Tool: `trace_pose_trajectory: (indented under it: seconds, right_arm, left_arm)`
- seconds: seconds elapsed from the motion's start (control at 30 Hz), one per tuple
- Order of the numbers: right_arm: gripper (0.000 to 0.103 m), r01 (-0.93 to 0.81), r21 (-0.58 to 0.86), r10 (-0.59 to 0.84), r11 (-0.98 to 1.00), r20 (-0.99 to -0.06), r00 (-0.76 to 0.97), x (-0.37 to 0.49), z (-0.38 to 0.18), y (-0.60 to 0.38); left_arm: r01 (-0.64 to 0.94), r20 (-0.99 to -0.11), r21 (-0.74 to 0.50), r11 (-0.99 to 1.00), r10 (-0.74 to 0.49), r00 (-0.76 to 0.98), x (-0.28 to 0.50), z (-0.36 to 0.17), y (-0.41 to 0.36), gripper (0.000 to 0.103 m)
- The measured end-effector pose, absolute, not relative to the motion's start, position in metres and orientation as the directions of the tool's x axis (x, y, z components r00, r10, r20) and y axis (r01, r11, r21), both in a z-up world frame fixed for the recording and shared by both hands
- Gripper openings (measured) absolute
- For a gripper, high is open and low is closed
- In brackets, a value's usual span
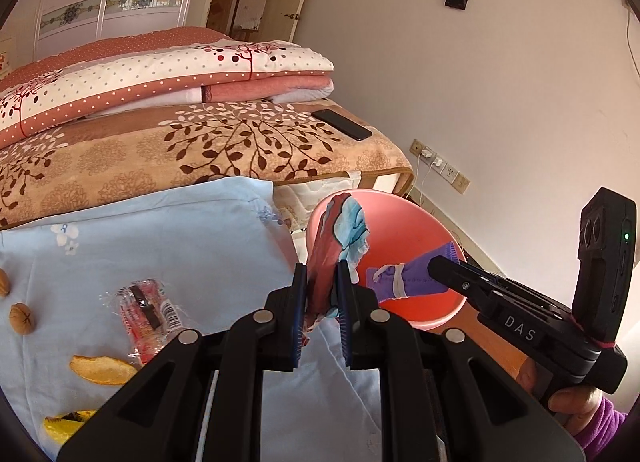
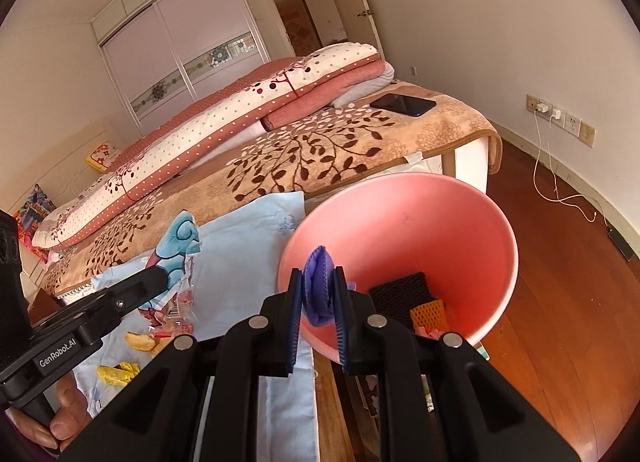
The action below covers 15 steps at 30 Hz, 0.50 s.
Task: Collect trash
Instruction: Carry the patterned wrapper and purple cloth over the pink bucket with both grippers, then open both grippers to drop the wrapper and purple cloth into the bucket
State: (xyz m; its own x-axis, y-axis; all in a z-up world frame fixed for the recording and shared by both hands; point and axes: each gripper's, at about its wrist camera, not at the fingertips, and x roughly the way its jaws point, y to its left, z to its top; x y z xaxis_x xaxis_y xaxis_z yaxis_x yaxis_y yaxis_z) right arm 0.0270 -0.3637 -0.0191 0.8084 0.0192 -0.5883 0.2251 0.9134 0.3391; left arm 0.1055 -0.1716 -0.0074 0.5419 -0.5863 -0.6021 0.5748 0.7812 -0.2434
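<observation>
My left gripper (image 1: 322, 282) is shut on a red and blue snack wrapper (image 1: 338, 238), held upright beside the rim of the pink bin (image 1: 416, 246). It also shows in the right wrist view (image 2: 178, 258). My right gripper (image 2: 318, 294) is shut on a crumpled purple wrapper (image 2: 318, 286) over the near rim of the pink bin (image 2: 460, 230). That purple wrapper (image 1: 404, 280) also shows in the left wrist view, over the bin. Dark and orange mesh trash (image 2: 416, 298) lies in the bin.
On the light blue cloth (image 1: 160, 246) lie a clear and red wrapper (image 1: 146, 308), orange peel (image 1: 102, 370), a banana peel (image 1: 64, 422) and two walnuts (image 1: 22, 318). A phone (image 1: 342, 124) lies on the bed blanket. Folded quilts are behind. A cable runs across the wood floor (image 2: 560, 190).
</observation>
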Motion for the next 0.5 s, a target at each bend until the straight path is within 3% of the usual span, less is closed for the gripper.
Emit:
trace_pose_trajectory:
  seconds: [0.5]
  right_arm:
    - [0.014, 0.301, 0.370, -0.018, 0.879, -0.605, 0.796, 0.018, -0.038, -0.400]
  left_arm:
    - [0.624, -0.655, -0.226, 0.748, -0.591, 0.470, 0.114, -0.030, -0.238, 0.014]
